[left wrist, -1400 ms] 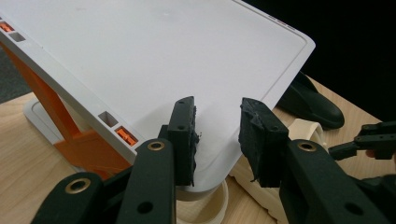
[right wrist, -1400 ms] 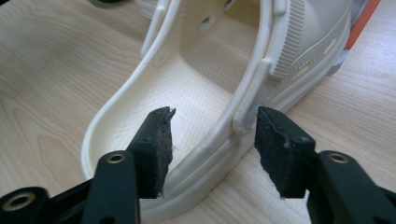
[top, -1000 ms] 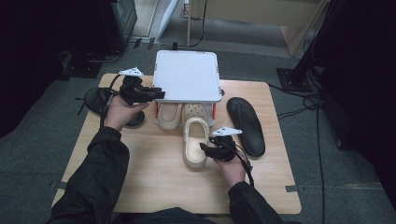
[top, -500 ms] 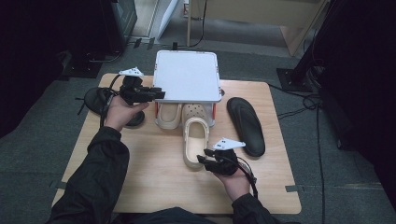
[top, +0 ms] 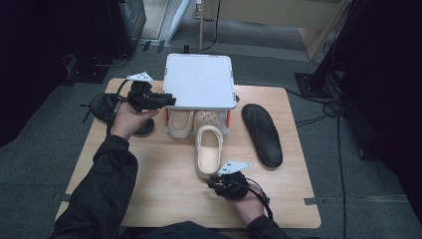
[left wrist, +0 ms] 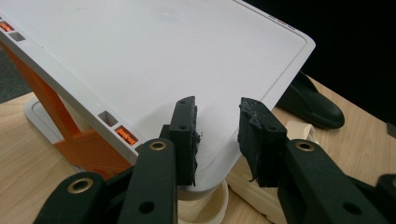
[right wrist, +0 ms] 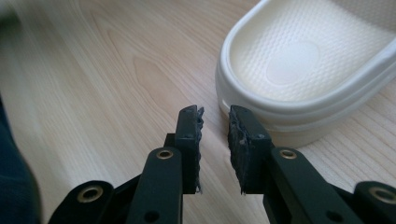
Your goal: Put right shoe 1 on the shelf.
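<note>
Bare table (top: 149,169) left of clog (top: 209,149)

Black sleeves are worn. Each black claw (top: 166,101) (top: 211,185) is fitted with brass-ringed rivets behind frayed pads (right wrist: 189,135), a grey three-cornered plate above, and a black cable behind.

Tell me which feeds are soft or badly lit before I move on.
High view: table evenly lit, surroundings nearly black. Right gripper view: the cream clog is sharp, the far wood at top left blurs. Left gripper view: the white shelf top is bright, background black.
</note>
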`<state>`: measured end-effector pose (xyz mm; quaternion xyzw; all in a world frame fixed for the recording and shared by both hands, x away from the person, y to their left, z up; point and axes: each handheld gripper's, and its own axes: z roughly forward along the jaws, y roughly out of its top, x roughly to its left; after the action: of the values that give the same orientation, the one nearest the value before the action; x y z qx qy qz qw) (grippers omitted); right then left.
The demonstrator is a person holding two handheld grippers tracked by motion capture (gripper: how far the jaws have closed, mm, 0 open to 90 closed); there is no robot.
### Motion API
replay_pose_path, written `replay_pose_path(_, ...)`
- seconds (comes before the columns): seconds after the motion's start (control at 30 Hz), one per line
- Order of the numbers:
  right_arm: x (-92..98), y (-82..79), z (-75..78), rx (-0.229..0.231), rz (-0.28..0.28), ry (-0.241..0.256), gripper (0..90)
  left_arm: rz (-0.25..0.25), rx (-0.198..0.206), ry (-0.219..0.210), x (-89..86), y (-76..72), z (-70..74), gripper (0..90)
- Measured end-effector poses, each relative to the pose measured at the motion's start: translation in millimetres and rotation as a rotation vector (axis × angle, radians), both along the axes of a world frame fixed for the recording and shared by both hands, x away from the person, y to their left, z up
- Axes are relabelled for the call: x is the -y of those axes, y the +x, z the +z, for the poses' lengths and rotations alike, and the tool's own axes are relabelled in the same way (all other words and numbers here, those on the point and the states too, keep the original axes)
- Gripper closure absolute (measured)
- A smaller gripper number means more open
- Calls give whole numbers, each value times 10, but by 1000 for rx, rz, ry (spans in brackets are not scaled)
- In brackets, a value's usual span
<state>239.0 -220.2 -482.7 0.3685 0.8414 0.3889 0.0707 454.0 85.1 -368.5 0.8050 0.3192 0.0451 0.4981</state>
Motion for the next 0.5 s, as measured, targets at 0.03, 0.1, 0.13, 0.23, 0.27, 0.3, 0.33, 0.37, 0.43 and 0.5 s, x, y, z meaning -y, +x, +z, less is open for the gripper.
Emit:
replay_pose_path(0.03, -7, 5, -20, 9, 7, -17, 738, 0, -1, -1, -2, 1, -1, 679)
replay_pose_path(0.1, -19, 36, -59, 9, 5, -27, 737, -1, 1, 1, -2, 2, 0, 679)
replay_pose_path(0.13, -27, 51, -70, -2, 8, -27, 743, -2, 3, 5, -1, -1, 2, 683)
replay_pose_path(0.23, -69, 71, -82, 9, 16, -32, 742, -3, 2, 5, -1, 0, 0, 697)
replay_pose_path(0.27, -82, 76, -82, 9, 14, -31, 740, -4, 4, 5, -1, 0, -1, 702)
replay_pose_path(0.3, -90, 85, -87, 15, 18, -31, 739, -3, 5, 6, 0, -1, -1, 703)
replay_pose_path(0.33, -98, 94, -86, 15, 17, -31, 738, -3, 6, 8, 0, -2, 0, 706)
replay_pose_path(0.37, -103, 104, -86, 15, 19, -30, 734, -3, 6, 8, 1, -2, 0, 707)
replay_pose_path(0.43, -114, 126, -79, 19, 17, -25, 739, -3, 6, 8, 2, -2, 0, 709)
replay_pose_path(0.5, -136, 147, -72, 27, 30, -17, 740, -3, 4, 6, 2, -2, -1, 710)
